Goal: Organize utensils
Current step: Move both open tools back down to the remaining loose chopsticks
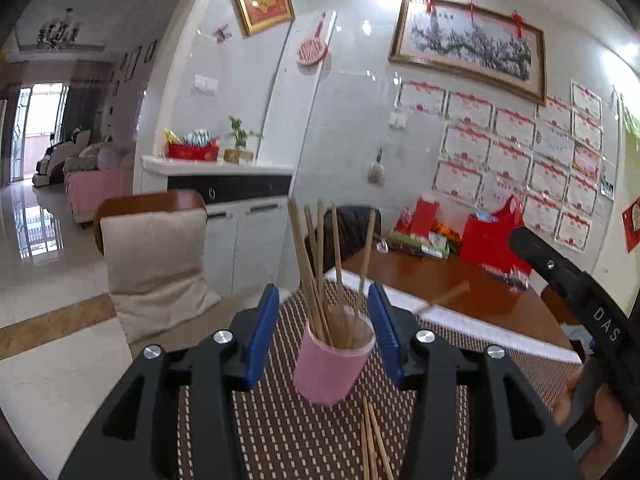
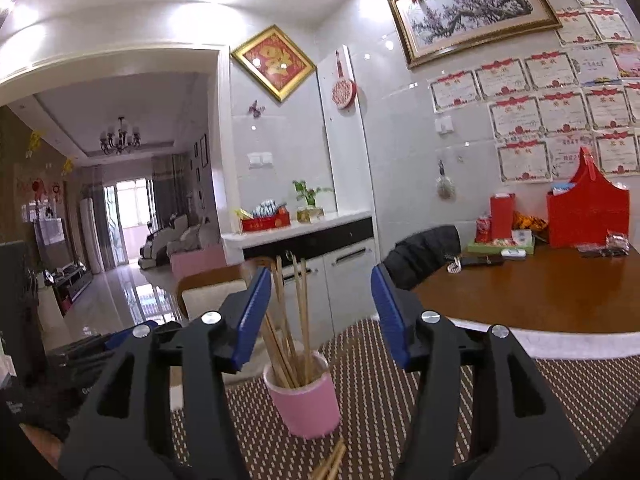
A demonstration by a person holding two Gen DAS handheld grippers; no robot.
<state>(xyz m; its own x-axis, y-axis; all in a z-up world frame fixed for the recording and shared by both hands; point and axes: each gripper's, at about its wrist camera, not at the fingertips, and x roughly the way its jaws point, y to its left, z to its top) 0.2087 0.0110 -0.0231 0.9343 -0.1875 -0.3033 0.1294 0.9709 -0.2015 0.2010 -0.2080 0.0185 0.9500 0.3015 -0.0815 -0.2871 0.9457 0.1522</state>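
Observation:
A pink cup [image 1: 330, 368] stands on a woven placemat [image 1: 280, 420] and holds several wooden chopsticks [image 1: 316, 264] upright. My left gripper [image 1: 324, 328] is open, its blue pads on either side of the cup, apart from it. A few loose chopsticks [image 1: 372, 440] lie on the mat in front of the cup. In the right wrist view the same cup [image 2: 304, 400] with chopsticks [image 2: 296, 312] stands between and below my open, empty right gripper [image 2: 318, 316]. Loose chopsticks [image 2: 330, 462] lie at the bottom edge. The right gripper's body [image 1: 580, 304] shows at the right of the left view.
The placemat [image 2: 380, 400] lies on a brown wooden table [image 2: 540, 292]. Red bags and boxes [image 2: 584, 212] stand at the table's far side by the wall. A cushioned chair [image 1: 156, 256] stands at the left, a dark jacket [image 2: 424, 252] on another chair behind.

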